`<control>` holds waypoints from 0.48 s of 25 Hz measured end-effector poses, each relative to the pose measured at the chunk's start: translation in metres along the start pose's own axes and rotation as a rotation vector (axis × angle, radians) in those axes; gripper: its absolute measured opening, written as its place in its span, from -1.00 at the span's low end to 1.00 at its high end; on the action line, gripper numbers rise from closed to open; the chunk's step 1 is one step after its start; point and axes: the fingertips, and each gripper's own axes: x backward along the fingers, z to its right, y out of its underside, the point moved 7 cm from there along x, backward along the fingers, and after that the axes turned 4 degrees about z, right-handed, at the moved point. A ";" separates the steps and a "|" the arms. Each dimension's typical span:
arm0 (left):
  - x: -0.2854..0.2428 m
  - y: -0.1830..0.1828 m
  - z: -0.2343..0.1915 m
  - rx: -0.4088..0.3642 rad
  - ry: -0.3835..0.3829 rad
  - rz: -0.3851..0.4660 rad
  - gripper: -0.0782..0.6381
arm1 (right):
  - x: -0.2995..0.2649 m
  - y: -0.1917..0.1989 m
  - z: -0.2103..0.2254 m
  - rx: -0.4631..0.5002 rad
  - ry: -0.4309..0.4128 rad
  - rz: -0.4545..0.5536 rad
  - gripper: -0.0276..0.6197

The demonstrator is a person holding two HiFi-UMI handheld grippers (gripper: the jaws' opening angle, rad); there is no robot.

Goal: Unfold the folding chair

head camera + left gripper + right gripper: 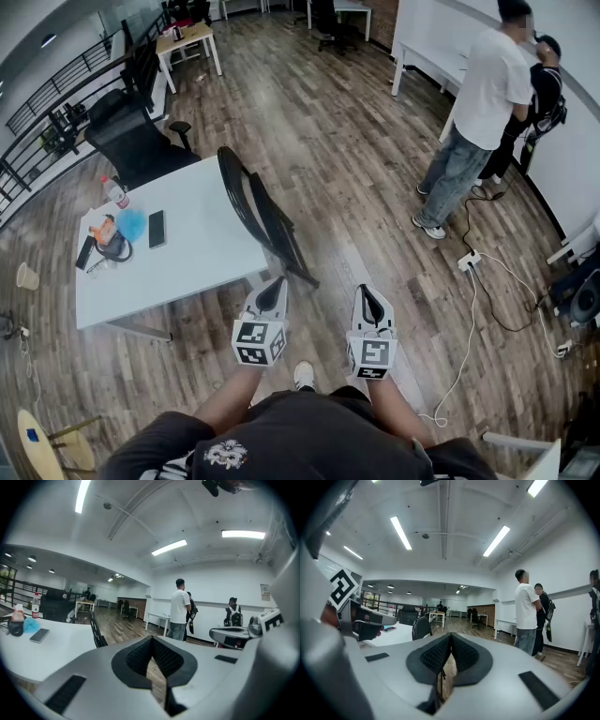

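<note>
Hovering side by side and roughly level, the left claw [271,292] and the right claw [371,305] both have their ribbed black pads pressed together with nothing between them, so the task looks to be at its very start: the approach, with no hold taken yet. The folding chair [258,211] stands collapsed flat just ahead of the left claw's tips and a little to its left, and ahead and well to the left of the right claw. It leans against the near edge of the white table [202,267], which spreads out to the left of both claws. The chair is black, with a rounded, hoop-like back at its far end and thin straight legs that run down to the wood-plank floor [347,159] close in front of the left claw. Its frame looks like slim tube, probably metal, hard and smooth, so a pinch on it would likely want the pads square across a rail. As I judge it, the next move calls for both claws to spread, reach forward, one taking the back and the other the seat edge, then drawing the two apart. Two people [483,112] stand far ahead and to the right of the right claw.
</note>
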 end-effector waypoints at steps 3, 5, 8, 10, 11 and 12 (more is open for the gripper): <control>-0.008 -0.003 -0.021 0.016 -0.024 -0.006 -0.77 | -0.018 0.003 -0.014 -0.002 -0.029 -0.015 -0.87; -0.017 -0.008 -0.034 0.028 -0.045 -0.001 -0.77 | -0.035 0.005 -0.021 -0.004 -0.058 -0.025 -0.87; -0.031 -0.012 -0.052 0.036 -0.086 0.007 -0.77 | -0.066 0.011 -0.028 0.001 -0.111 -0.042 -0.87; -0.040 -0.014 -0.065 0.044 -0.123 0.010 -0.77 | -0.089 0.012 -0.030 0.001 -0.143 -0.036 -0.87; -0.045 -0.014 -0.070 0.048 -0.143 0.010 -0.77 | -0.101 0.014 -0.030 -0.002 -0.158 -0.033 -0.87; -0.051 -0.014 -0.075 0.050 -0.165 0.009 -0.77 | -0.114 0.015 -0.029 -0.006 -0.175 -0.030 -0.87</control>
